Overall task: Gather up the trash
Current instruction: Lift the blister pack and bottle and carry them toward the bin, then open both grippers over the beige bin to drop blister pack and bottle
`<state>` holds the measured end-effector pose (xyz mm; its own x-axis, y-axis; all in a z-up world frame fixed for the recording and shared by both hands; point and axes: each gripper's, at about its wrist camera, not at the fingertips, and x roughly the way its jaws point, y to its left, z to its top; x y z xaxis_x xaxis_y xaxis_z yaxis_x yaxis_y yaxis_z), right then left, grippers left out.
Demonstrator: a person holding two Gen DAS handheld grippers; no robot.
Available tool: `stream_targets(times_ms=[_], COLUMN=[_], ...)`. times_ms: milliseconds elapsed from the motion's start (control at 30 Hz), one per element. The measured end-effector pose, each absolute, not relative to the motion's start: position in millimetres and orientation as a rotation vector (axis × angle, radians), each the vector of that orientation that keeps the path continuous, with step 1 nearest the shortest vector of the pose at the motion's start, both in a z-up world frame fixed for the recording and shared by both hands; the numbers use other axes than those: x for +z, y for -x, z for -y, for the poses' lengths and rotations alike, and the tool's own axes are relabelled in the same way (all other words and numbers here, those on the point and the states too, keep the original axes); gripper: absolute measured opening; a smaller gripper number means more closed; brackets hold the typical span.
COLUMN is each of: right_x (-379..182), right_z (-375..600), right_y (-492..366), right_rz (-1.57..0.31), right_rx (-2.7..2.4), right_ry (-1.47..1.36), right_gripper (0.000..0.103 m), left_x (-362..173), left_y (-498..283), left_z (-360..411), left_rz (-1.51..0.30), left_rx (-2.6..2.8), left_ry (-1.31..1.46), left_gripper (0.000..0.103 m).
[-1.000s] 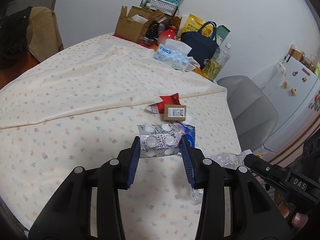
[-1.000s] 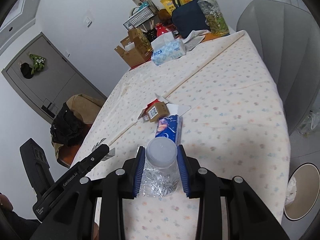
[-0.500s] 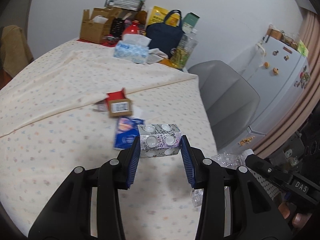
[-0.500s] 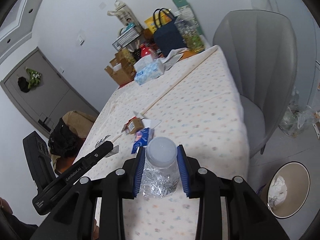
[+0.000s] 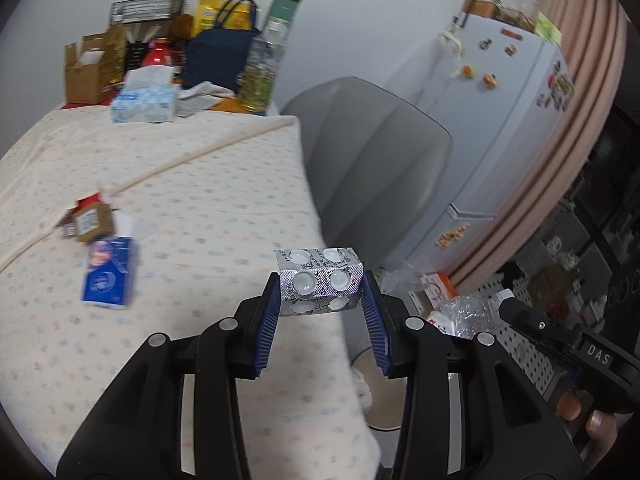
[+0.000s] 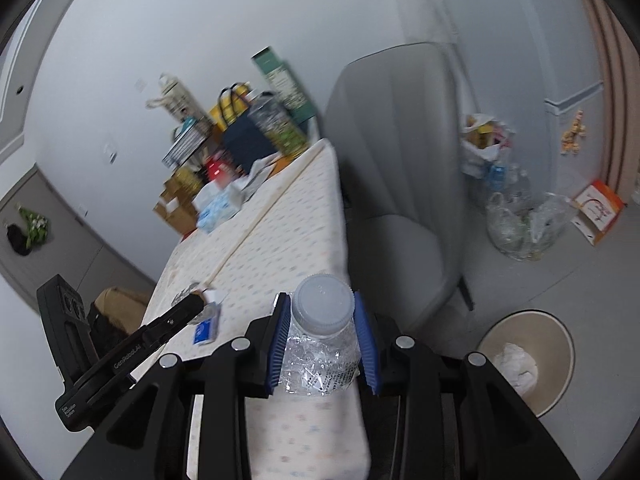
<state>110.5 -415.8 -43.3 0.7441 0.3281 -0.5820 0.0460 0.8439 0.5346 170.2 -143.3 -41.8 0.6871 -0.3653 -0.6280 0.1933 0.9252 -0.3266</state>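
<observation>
Pretty blurry on the table side, so can't read the blue packet (image 5: 107, 276) or the small brown box (image 5: 93, 227). Left gripper (image 5: 319, 306) clamped on a folded blister pack (image 5: 319, 286), held past the table edge. Right gripper (image 6: 321, 340) pinching a crushed clear bottle (image 6: 321, 346), cap forward, with the bin (image 6: 528, 362) low to the right and partly cut off by the gripper body.

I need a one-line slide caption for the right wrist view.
Right gripper holds a crushed plastic bottle above the table edge, near the bin.
</observation>
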Motion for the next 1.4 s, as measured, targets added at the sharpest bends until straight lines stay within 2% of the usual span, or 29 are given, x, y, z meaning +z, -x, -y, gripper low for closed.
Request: stream_targets(times_ms=[567, 933, 967, 1067, 1400], right_x=[-127.5, -210.7, -220.0, -232.7, -209.6], right_z=[552.6, 589.1, 591.2, 600.0, 629.4], right_y=[-87.8, -98.0, -101.2, -99.3, -54.8], right_rz=[-0.775, -0.882, -0.902, -0.906, -0.851], right_rx=[-0.1, -0.187, -0.187, -0.229, -0.313], right_ry=[-0.708, -0.8, -0.808, -0.835, -0.808], right_gripper=[0.032, 0.033, 0.035, 0.07, 0.07], left_x=[-97.6, -141.4, -144.0, -148.3, -166.4], left_y=[-198.9, -213.4, -215.6, -219.3, -212.0], left_z=[303.5, 343.6, 343.9, 347.1, 385.5], left_rz=[-0.906, -1.003, -1.011, -1.029, -1.08], left_rx=[-0.498, -0.522, -0.519, -0.522, -0.598], left_ry=[0.076, 0.02, 0.02, 0.015, -0.038], left_gripper=[0.04, 0.041, 0.041, 0.04, 0.041])
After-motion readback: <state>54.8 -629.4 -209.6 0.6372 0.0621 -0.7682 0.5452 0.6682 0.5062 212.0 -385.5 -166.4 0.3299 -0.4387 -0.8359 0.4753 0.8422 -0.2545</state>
